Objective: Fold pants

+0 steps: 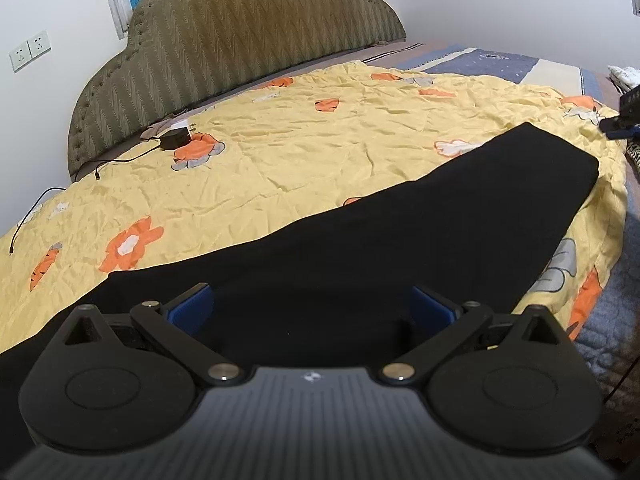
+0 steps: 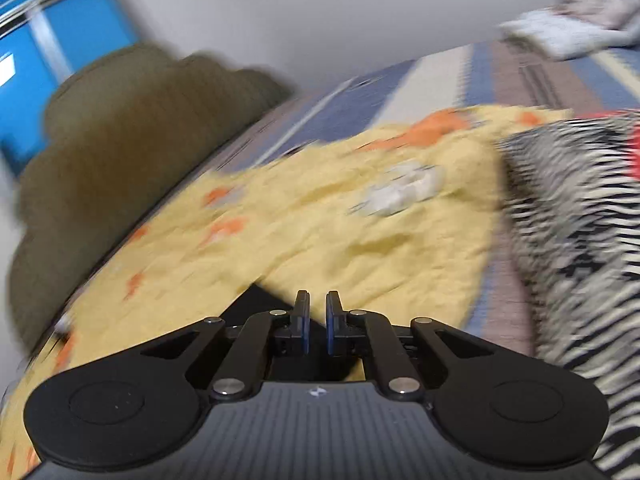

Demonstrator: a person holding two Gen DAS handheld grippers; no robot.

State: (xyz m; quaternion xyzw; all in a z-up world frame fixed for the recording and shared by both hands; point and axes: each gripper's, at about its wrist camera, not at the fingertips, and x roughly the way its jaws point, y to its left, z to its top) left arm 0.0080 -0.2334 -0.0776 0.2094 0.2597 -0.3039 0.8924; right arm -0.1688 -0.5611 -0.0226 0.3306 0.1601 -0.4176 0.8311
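Black pants (image 1: 440,220) lie flat on a yellow flowered quilt (image 1: 300,152), running from the near left to the far right. My left gripper (image 1: 312,304) is open, its blue pads wide apart just above the near part of the pants. In the blurred right wrist view my right gripper (image 2: 317,320) has its blue pads nearly together with a thin gap; a corner of the black pants (image 2: 256,300) shows just behind the left finger. I cannot tell whether cloth is pinched. The right gripper also shows at the far right in the left wrist view (image 1: 624,116).
A padded olive headboard (image 1: 240,48) stands at the back. A black charger with cable (image 1: 176,140) lies near it. A zebra-striped cloth (image 2: 580,240) lies at the right, beside a striped blue sheet (image 2: 380,104). Wall sockets (image 1: 30,50) are at the left.
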